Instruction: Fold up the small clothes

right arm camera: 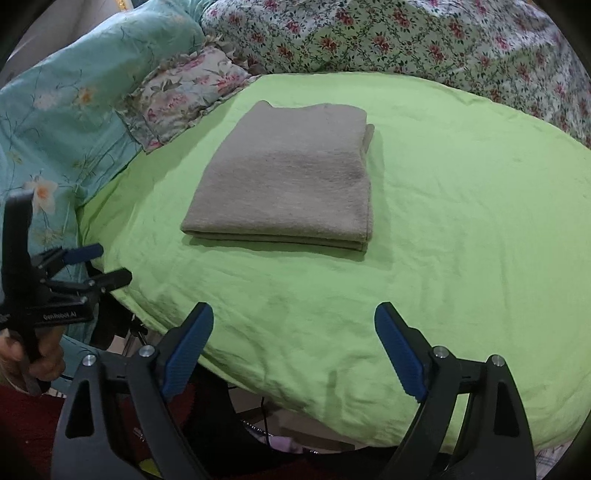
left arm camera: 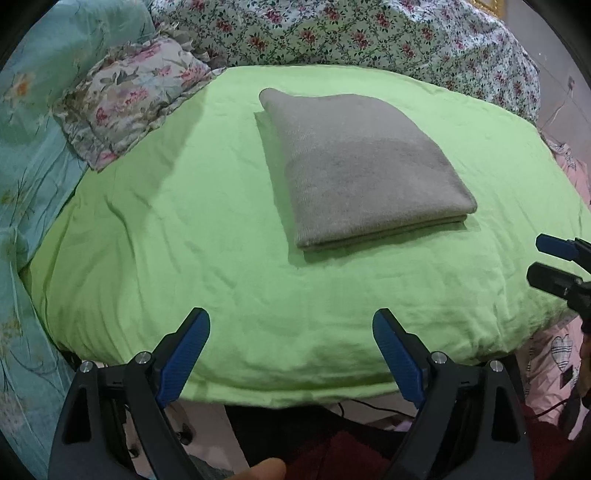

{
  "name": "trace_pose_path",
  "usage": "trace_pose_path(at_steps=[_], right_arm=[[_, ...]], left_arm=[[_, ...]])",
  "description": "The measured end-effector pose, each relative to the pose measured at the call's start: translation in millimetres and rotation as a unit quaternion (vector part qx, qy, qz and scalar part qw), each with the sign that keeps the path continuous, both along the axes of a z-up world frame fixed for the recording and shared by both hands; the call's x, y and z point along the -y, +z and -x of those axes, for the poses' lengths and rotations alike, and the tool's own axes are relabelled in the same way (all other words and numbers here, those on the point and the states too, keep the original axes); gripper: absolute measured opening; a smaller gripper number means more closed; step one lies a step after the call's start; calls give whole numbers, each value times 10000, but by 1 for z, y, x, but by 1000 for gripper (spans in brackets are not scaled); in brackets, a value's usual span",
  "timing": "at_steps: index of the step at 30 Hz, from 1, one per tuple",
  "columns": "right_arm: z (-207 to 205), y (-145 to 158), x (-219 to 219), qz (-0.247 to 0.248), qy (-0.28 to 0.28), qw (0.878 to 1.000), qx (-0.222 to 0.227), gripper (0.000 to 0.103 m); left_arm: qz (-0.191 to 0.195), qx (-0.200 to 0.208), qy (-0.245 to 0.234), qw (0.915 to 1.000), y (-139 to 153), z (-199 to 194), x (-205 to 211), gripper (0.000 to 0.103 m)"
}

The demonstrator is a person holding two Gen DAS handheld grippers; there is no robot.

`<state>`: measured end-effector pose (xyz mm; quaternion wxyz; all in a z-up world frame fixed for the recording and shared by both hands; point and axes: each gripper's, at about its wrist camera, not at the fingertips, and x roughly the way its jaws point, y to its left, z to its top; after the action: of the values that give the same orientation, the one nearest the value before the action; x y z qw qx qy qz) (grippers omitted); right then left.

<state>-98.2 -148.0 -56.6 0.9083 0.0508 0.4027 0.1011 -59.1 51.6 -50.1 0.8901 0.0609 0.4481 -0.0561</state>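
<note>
Bedding (floral) borders green sheet under folded garment.

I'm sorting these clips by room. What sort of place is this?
Most likely a bedroom at home: a folded grey garment lies on a green sheet, with a floral pillow and flowered quilt bunched behind it.
</note>
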Motion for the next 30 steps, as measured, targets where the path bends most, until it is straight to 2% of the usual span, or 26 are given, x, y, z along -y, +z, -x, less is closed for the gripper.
trace_pose_path(at_steps=[9, 15, 30], right_arm=[[-31, -17, -12, 225, 21, 9996, -192, 89], [-44, -7, -16, 397, 25, 9991, -119, 89], [-87, 10, -18, 152, 153, 9997, -148, 90]], left_arm=[[-201, 24, 79, 9998, -7, -28, 11, 90], [-318, 136, 74, 9994, 1, -39, 15, 90], [-343, 136, 34, 9993, 8, -60, 24, 90]])
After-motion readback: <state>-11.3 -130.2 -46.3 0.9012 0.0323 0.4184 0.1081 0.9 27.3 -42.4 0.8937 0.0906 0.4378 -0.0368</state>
